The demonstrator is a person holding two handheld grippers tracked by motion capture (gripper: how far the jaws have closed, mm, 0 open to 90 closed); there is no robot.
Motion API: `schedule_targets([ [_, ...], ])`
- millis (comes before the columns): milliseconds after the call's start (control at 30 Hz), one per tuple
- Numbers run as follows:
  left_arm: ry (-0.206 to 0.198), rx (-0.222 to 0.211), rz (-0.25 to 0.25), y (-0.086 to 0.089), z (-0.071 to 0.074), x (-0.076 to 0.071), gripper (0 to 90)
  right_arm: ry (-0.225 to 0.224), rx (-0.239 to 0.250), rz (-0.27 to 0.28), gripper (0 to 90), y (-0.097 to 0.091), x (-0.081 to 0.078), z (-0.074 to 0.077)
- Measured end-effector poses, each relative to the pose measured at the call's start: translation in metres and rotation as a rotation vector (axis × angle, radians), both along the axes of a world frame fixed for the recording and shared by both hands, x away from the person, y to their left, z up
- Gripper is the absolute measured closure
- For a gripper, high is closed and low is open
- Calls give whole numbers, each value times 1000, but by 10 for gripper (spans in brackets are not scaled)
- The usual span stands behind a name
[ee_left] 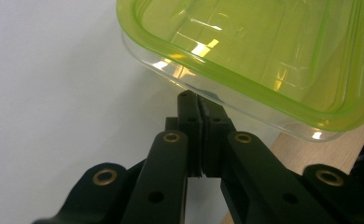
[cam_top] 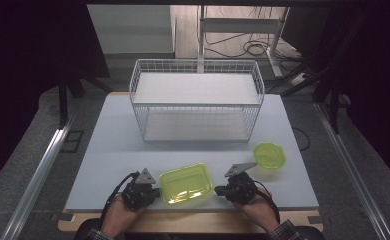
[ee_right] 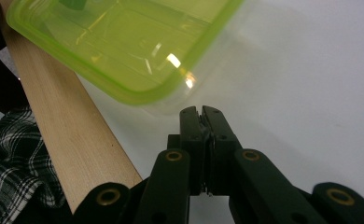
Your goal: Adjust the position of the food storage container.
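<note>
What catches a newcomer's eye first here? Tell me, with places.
The bright green tray at the table's near edge stands out first, with the left gripper and right gripper at its two ends, jaws shut. Next comes the white wire rack at the far middle, then the small green bowl to the right.

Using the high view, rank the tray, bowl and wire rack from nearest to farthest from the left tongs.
From the left tongs:
1. Tray, right beside them, near table edge.
2. Bowl, off to the right.
3. Wire rack, at the table's far side.
</note>
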State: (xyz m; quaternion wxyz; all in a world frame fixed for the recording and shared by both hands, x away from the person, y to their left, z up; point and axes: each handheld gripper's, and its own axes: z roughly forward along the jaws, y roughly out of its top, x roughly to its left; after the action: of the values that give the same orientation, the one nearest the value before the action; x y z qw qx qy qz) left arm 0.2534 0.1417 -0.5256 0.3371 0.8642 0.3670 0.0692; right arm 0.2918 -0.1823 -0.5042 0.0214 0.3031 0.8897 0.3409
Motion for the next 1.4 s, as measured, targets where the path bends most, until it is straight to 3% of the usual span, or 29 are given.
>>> schedule_targets([
  [200, 4, 3, -22, -12, 0, 8, 892, 0, -4, -15, 864, -2, 2, -1],
  [433, -1, 7, -21, -25, 0, 28, 888, -9, -13, -71, 865, -13, 15, -2],
  [667, -42, 15, 14, -19, 3, 29, 855, -12, -24, -68, 862, -15, 16, -3],
  [767, -70, 13, 50, -9, 4, 21, 767, -38, -44, -73, 843, -21, 16, -2],
  [933, -120, 11, 77, 3, 6, 7, 528, -108, -63, -105, 756, -31, 17, 4],
  [1033, -142, 10, 87, 6, 7, 3, 385, -137, -50, -111, 668, -36, 16, 7],
  [1200, -191, 62, 133, 6, 7, -5, 85, -175, -33, -128, 485, -39, 12, 9],
  [1400, -208, 62, 131, 12, 4, -13, 3, -180, -14, -102, 284, -40, 6, 4],
])
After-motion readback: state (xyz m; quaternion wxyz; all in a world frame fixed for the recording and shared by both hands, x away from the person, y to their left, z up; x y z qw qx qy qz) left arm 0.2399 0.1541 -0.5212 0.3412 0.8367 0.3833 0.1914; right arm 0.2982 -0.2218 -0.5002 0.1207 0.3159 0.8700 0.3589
